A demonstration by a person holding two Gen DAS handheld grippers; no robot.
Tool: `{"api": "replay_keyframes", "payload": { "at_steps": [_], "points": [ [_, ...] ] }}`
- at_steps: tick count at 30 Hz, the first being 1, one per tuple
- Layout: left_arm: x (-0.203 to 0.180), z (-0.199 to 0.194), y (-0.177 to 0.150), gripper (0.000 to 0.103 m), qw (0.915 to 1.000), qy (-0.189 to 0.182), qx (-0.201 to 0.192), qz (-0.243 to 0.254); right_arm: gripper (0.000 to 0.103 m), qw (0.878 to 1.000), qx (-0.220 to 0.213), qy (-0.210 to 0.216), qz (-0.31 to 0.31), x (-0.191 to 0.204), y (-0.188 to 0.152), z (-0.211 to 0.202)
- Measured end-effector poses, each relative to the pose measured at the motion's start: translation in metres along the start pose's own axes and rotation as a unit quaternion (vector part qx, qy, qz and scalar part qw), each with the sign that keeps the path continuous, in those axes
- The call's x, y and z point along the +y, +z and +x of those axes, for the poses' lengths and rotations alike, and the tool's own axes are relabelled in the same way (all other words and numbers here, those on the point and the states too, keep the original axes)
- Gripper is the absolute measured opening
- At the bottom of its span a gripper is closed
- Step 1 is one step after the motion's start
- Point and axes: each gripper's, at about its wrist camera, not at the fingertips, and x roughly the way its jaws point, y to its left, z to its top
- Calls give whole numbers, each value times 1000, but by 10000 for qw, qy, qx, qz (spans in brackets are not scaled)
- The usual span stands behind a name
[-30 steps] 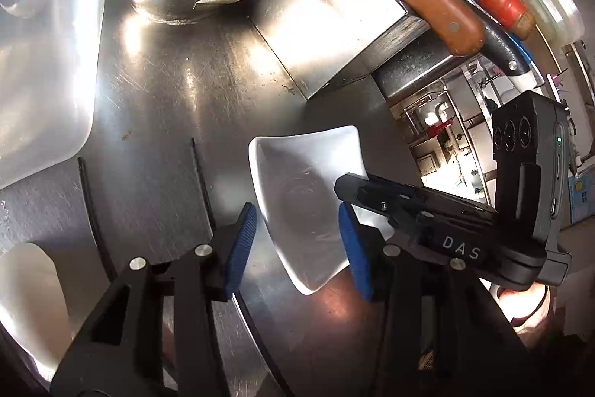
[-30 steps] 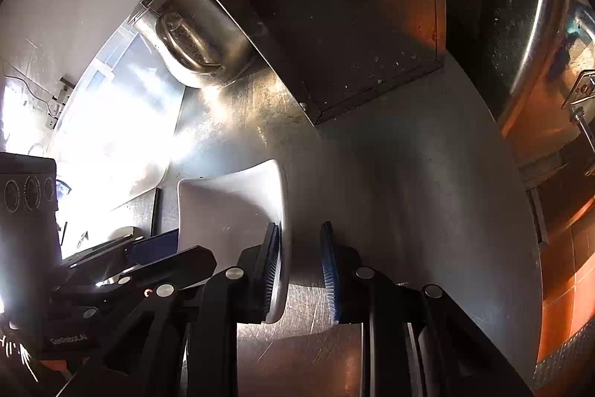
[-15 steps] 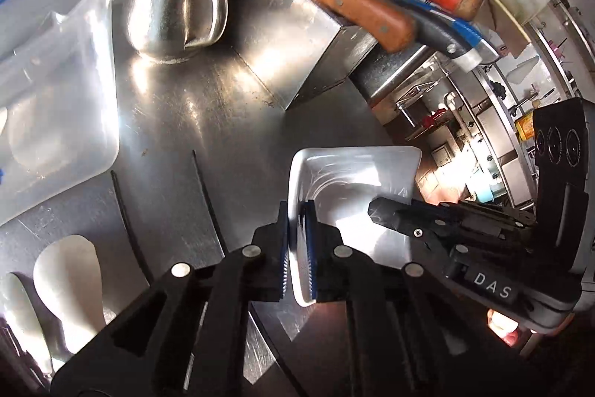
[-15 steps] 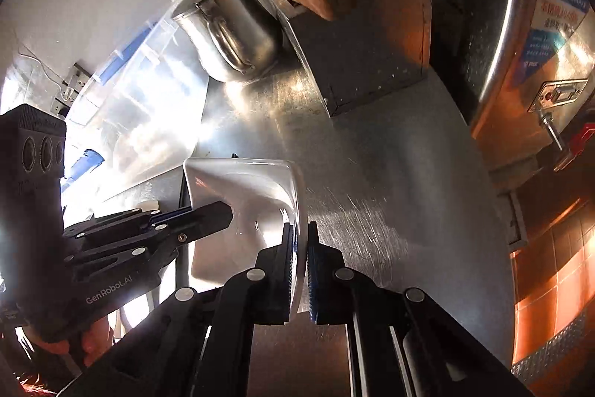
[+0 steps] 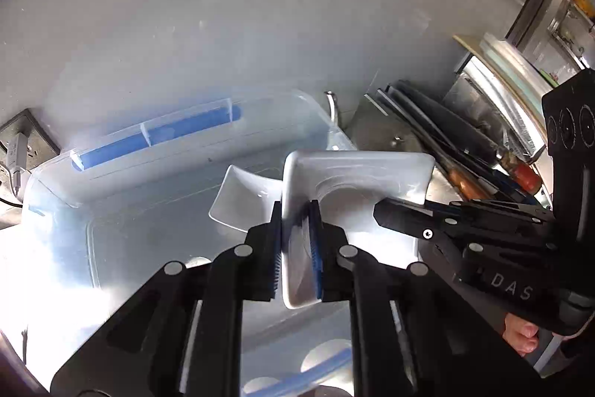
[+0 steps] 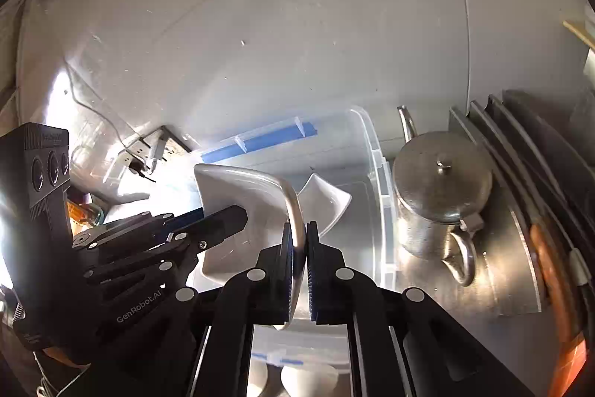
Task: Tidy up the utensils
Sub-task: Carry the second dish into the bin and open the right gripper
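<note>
A white square dish point(image 5: 357, 181) hangs in the air between both grippers, above a clear plastic bin point(image 5: 148, 173) with blue handles. My left gripper point(image 5: 295, 211) has its blue pads on the dish's left rim, and its jaws are opening slightly with the rim still pressed between them. My right gripper point(image 6: 298, 227) is shut on the opposite rim of the dish point(image 6: 238, 188). Each gripper shows in the other's view: the right gripper point(image 5: 383, 211) and the left gripper point(image 6: 238, 214). A second white dish point(image 5: 241, 196) lies inside the bin point(image 6: 372, 151).
A lidded steel teapot point(image 6: 438, 196) stands right of the bin. Beyond it a steel holder carries several knives point(image 5: 465, 151). A grey wall with a power socket point(image 5: 18, 144) is behind the bin. White spoons point(image 6: 297, 378) lie at the near edge.
Both grippers closed on the dish's rims, then lifted it off the steel counter and carried it left to above the bin. The teapot and knives slid right in view.
</note>
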Motion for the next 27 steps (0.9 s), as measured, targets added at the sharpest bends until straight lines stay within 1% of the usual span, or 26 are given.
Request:
{"api": "replay_keyframes", "payload": {
  "at_steps": [2,3,5,7,9,11,14,15,18,19,20,21,23,24,25,26,27],
  "points": [
    [28,34,6,12,9991,186,381,-17,8,9983,370,-209,410,3,9,39],
    [37,53,7,12,9981,208,586,34,8,9967,455,-394,543,2,11,55],
    [54,86,9,13,9962,119,865,-8,8,9928,659,-712,705,-1,13,84],
    [69,117,10,13,9932,-68,1154,-104,8,9883,803,-928,910,-9,16,104],
    [77,139,11,13,9911,-126,1324,-91,7,9840,874,-1052,1141,-17,17,118],
    [78,154,10,13,9900,-85,1409,39,7,9810,894,-1164,1272,-23,17,126],
    [75,162,16,13,9908,-34,1339,179,7,9778,953,-1311,1325,-26,18,136],
    [75,163,17,13,9909,-102,1329,177,7,9781,984,-1268,1323,-26,17,137],
    [67,148,21,13,9939,-67,1033,387,8,9787,1041,-1310,1188,-21,14,125],
    [62,137,21,13,9947,-27,914,472,10,9820,987,-1205,1071,-15,12,111],
    [57,123,22,13,9956,104,760,542,10,9868,861,-1042,887,-8,11,94],
    [50,105,20,13,9962,240,561,628,10,9923,687,-830,617,0,9,71],
    [35,57,10,14,9966,305,73,759,11,9992,245,-320,-7,14,-5,14],
    [26,31,2,17,9961,328,-179,803,16,9992,43,-140,-361,17,-16,-17],
    [14,5,-8,33,9953,285,-413,827,27,9974,-121,-118,-707,18,-31,-44],
    [1,-21,-22,74,9944,167,-625,840,35,9942,-231,-231,-1021,15,-50,-68],
    [-11,-42,-35,93,9931,33,-799,858,53,9900,-276,-461,-1302,10,-71,-85]
  ]
}}
